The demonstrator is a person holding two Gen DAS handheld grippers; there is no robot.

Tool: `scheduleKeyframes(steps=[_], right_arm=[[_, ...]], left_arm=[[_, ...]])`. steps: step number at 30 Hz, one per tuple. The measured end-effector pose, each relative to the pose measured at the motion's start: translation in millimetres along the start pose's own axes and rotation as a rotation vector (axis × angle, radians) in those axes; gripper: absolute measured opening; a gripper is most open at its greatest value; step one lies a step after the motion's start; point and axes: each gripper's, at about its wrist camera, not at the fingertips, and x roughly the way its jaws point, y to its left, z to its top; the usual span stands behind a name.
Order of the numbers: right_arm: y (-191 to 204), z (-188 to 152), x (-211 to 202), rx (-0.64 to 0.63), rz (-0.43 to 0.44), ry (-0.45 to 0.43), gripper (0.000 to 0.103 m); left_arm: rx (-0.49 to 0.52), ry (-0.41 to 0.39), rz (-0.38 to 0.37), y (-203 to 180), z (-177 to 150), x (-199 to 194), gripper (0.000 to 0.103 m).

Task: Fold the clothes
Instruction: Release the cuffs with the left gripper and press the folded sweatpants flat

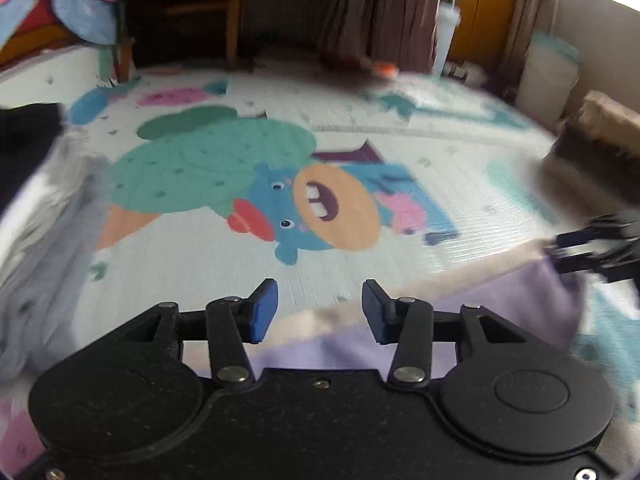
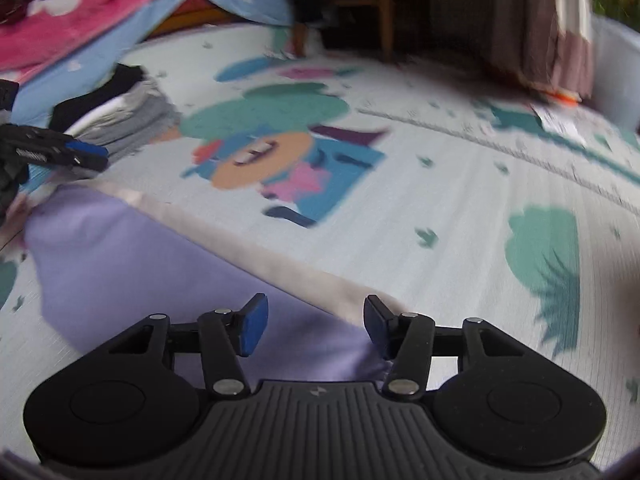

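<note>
**One lilac garment flat on the mat, both tongs open**

One garment is in play: the lilac garment (image 2: 132, 264) lies spread on the play mat (image 2: 460, 220), with a pale band along its far edge. You only get part of it in each view. In the right wrist view its near end runs under the gripper body; in the left wrist view (image 1: 520, 312) it shows as a strip below the fingers and a flap at the right, the rest cut off.

Your right gripper (image 2: 316, 326) sits over the garment's near corner, jaws apart. Cloth shows between the pads, but they are not pressing on it. The right-side pad is just at the fabric edge; contact there is hard to call.

Your left gripper (image 1: 320, 310) is also spread, with mat and the pale band visible through the gap, nothing clamped. Its view is badly motion-blurred.

Each gripper shows in the other's view at the frame edge, smeared, so no jaw detail from there.

Farther out: a stack of folded clothes (image 2: 120, 120), grey and black, sits left of the garment, half cut off in the left view. Behind it is a pink and blue blanket (image 2: 120, 12). Curtains (image 1: 384, 12) and the items along the far wall are too blurred to identify.
</note>
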Motion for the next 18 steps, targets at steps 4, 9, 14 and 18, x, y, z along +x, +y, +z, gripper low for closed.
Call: scheduleKeyframes(steps=[4, 9, 14, 18], right_arm=[[8, -14, 19, -0.051, -0.022, 0.125, 0.057], [8, -8, 15, -0.090, -0.036, 0.174, 0.057], [18, 28, -28, -0.266, -0.003, 0.248, 0.058], [25, 67, -69, -0.305, 0.009, 0.314, 0.060]], left_arm=[[0.081, 0.083, -0.053, -26, -47, -25, 0.046], [0.174, 0.191, 0.063, -44, -72, 0, 0.048], [0.101, 0.001, 0.095, -33, -61, -5, 0.049], [-0.036, 0.039, 0.154, 7, -70, 44, 0.052]])
